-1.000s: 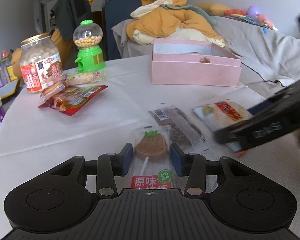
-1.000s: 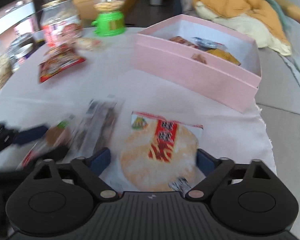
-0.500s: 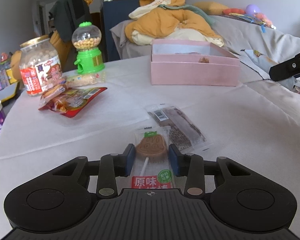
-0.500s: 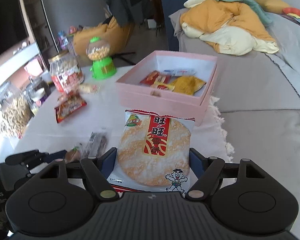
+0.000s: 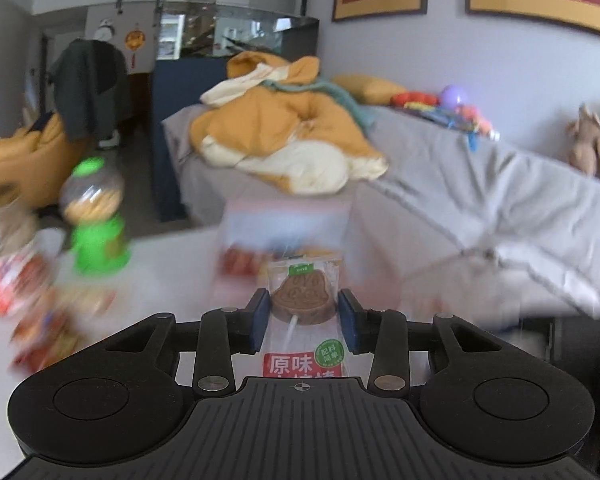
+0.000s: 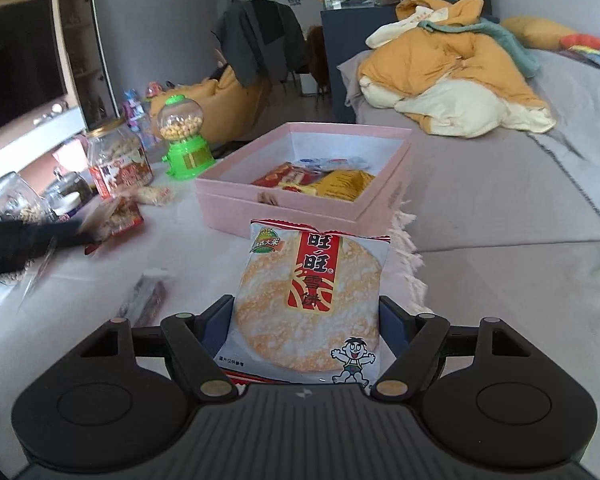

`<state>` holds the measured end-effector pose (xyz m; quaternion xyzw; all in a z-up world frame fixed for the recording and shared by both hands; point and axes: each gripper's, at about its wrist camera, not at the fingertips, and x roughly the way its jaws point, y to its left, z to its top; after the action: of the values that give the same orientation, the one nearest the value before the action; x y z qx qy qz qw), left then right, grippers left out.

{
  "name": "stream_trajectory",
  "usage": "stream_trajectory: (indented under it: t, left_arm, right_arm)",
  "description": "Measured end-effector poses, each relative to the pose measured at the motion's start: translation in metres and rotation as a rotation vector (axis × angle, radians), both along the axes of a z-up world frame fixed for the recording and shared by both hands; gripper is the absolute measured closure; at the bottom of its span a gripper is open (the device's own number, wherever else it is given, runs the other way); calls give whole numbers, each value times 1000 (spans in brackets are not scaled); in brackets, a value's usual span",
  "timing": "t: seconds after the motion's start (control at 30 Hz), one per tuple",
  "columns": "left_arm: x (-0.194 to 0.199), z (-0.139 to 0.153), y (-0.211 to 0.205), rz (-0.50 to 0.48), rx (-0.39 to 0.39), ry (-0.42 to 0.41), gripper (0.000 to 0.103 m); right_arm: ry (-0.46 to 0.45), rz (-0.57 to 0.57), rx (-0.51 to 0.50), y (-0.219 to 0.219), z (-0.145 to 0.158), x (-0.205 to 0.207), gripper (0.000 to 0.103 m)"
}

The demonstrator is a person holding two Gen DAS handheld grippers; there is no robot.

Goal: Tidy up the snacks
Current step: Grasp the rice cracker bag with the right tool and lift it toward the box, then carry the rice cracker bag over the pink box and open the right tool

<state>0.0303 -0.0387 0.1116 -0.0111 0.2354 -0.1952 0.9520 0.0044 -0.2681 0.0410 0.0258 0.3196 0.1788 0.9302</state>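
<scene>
My left gripper (image 5: 303, 302) is shut on a clear lollipop packet (image 5: 302, 362), its blue pads pressing the sides of the brown lollipop, which hangs in the air. Beyond it the pink box (image 5: 284, 216) shows as a blur. The right gripper (image 6: 304, 308) is shut on a round rice cracker packet (image 6: 312, 292), held above the white tablecloth just short of the pink box (image 6: 236, 204). Several snack packets lie inside that box. In the right wrist view the left gripper is a dark blur (image 6: 28, 240) at the left edge.
On the table's left stand a green gumball machine (image 6: 182, 140) and a glass jar (image 6: 118, 160), with a red snack packet (image 6: 126, 218) in front. A dark bar packet (image 6: 144, 300) lies near me. The grey sofa (image 6: 500, 200) with an orange blanket adjoins the table's fringed right edge.
The left gripper closed on the lollipop packet and lifted it off the table toward the box. The right gripper raised the rice cracker packet off the cloth and carried it up to the box.
</scene>
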Motion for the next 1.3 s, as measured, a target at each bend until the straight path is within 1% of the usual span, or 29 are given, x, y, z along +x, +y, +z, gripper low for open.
stream_trajectory:
  t: [0.03, 0.07, 0.13, 0.17, 0.2, 0.27, 0.3, 0.33, 0.37, 0.5, 0.57, 0.63, 0.67, 0.73, 0.8, 0.87, 0.9, 0.93, 0.97, 1.03, 1.1, 1.17, 1.2, 1.23, 1.3]
  left_arm:
    - [14, 6, -7, -4, -20, -14, 61]
    - [30, 12, -14, -7, -56, -30, 60]
    - [64, 17, -18, 15, -178, -43, 58]
    - [80, 15, -20, 41, -217, -32, 56]
    - [94, 11, -22, 92, -222, -26, 58]
    - [103, -1, -30, 215, -156, -62, 60]
    - [101, -8, -32, 241, -123, -84, 60]
    - [98, -13, -31, 232, -121, -86, 60]
    - [94, -18, -26, 211, -142, -71, 60]
    - [74, -30, 6, 140, -258, 77, 60]
    - [53, -37, 24, 133, -286, 145, 60]
    - [24, -46, 40, 142, -282, 184, 60]
    - [12, -51, 49, 152, -266, 201, 60]
    - [-17, -60, 62, 180, -206, 228, 60]
    - [-37, -66, 75, 233, -165, 245, 60]
    - [-49, -73, 92, 299, -159, 279, 60]
    - [-51, -76, 101, 331, -171, 298, 60]
    - [-54, -76, 110, 354, -186, 308, 60]
    - [-57, -77, 120, 373, -203, 309, 60]
    - [-64, -76, 136, 404, -235, 287, 60]
    - [-72, -74, 146, 418, -229, 260, 60]
    - [-79, -73, 153, 431, -205, 235, 60]
    - [-83, -75, 159, 438, -196, 225, 60]
    - [-87, -77, 162, 445, -195, 220, 60]
    - [-98, -83, 178, 465, -220, 209, 60]
  right_arm:
    - [0, 1, 3, 0, -1, 2, 27]
    - [1, 0, 1, 1, -3, 3, 27]
    - [5, 1, -7, 1, -7, 2, 27]
    - [8, 0, -13, 0, -10, 0, 27]
    - [12, -4, -19, -1, -12, -1, 27]
    - [27, -18, -30, -6, -18, -4, 27]
    - [33, -24, -35, -9, -20, -5, 27]
    - [41, -29, -39, -12, -23, -6, 27]
    - [46, -32, -42, -15, -24, -7, 27]
    - [72, -43, -49, -21, -31, -6, 27]
    - [78, -43, -45, -20, -31, -6, 27]
    - [65, -30, -38, -16, -26, -7, 27]
    - [56, -20, -38, -13, -22, -7, 27]
    - [27, -3, -52, -5, -9, -6, 27]
    - [-19, -2, -84, 3, 9, -1, 27]
    - [-82, -12, -117, 13, 33, 9, 27]
    - [-108, -12, -125, 18, 46, 18, 27]
    - [-116, -11, -123, 22, 56, 28, 27]
    - [-103, -12, -111, 25, 67, 43, 27]
    - [-39, -30, -80, 33, 81, 79, 27]
    - [4, -71, -73, 43, 84, 114, 27]
    - [10, -105, -80, 54, 81, 144, 26]
    - [22, -105, -103, 60, 77, 158, 20]
    - [52, -105, -142, 71, 71, 174, 17]
    - [90, -132, -219, 93, 58, 195, 17]
